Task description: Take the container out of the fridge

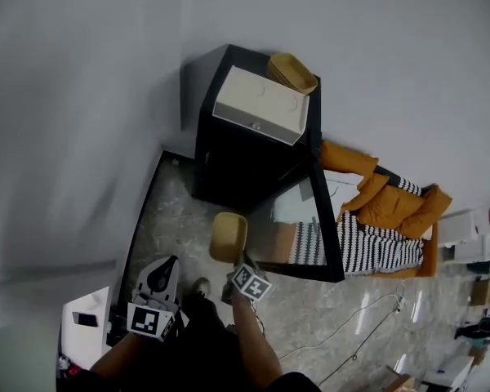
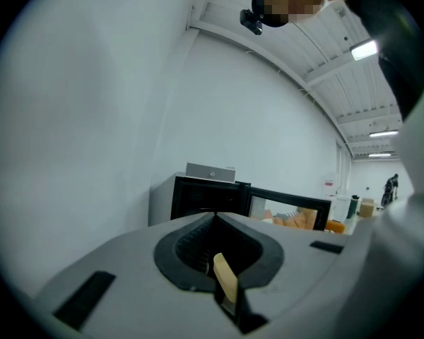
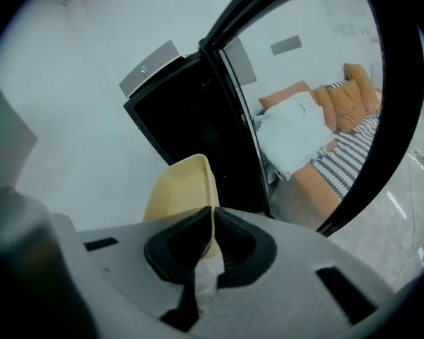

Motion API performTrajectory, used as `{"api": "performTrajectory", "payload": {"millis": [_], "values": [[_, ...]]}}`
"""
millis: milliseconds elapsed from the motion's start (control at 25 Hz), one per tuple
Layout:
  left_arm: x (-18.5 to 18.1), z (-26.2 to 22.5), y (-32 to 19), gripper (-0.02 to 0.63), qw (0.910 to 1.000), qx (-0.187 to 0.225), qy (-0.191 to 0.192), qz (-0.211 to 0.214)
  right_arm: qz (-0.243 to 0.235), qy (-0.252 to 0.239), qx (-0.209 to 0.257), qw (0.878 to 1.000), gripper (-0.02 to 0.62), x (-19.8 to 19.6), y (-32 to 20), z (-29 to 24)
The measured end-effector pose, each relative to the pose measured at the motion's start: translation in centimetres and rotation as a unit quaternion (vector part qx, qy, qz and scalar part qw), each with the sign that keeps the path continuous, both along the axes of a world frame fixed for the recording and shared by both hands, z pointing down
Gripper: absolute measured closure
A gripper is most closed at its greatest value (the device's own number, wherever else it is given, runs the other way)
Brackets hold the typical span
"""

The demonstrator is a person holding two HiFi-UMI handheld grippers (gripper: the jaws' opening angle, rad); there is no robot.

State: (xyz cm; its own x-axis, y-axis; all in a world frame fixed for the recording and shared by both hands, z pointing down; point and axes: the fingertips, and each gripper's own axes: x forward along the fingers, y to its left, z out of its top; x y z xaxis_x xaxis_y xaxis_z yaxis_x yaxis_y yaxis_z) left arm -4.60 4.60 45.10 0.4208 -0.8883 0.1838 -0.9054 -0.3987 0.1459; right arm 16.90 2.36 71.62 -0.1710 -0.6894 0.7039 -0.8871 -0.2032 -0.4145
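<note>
Closest in, the left gripper [image 2: 215, 217] is sitting down low at the person's left side. Its jaws are pressed fully together and gripping nothing, though a little tan tab [image 2: 225, 277] is poking up in the slot behind them. It's pointing at the fridge from well back.

The right gripper [image 3: 212, 210] is doing the actual work: its jaws are pinching down on the rim of the yellow container [image 3: 180, 189], with a bit of crinkly clear film [image 3: 201, 282] bunching up in the slot behind the pads. In the head view the container is hanging out in the open, tilted, over the stone-look floor [image 1: 175, 211]. It's outside the fridge, just in front of the opening and near the swung-out door.

Behind that, the black fridge [image 1: 245, 166] is standing against the white wall with its glass door [image 1: 326, 219] hanging wide open. The inside is looking too dark to make anything out. A white box [image 1: 260, 104] is resting on top of the fridge, and a second yellow bowl [image 1: 291, 72] is perching at the back corner beside it.

Farthest off, past the door, an orange sofa [image 1: 392, 207] is sitting with a black-and-white striped cover [image 1: 376, 250] draped over its seat.
</note>
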Motion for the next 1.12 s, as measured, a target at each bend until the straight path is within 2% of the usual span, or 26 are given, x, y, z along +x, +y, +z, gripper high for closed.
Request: {"api": "performTrajectory", "payload": {"millis": [240,520,880,1120], "values": [[-3.0,-1.4,-0.5,0.601,0.9999,0.006,0.005,0.006,-0.015,0.006,0.016,1.0,0.584,-2.7,1.7,-4.7],[-4.4,-2.1,-1.0,0.601,0.9996,0.008,0.006,0.026,-0.012,0.0,0.036,0.999,0.584,-4.3,2.6,-9.5],[-4.4,-3.1,-0.8,0.601,0.9988,0.014,0.027,0.038,-0.004,-0.019,0.077,0.997,0.584,-5.2,4.7,-15.0],[-4.1,-1.8,-0.4,0.601,0.9984,0.006,0.022,0.053,-0.003,-0.016,0.09,0.996,0.584,-5.7,6.6,-16.3]]}}
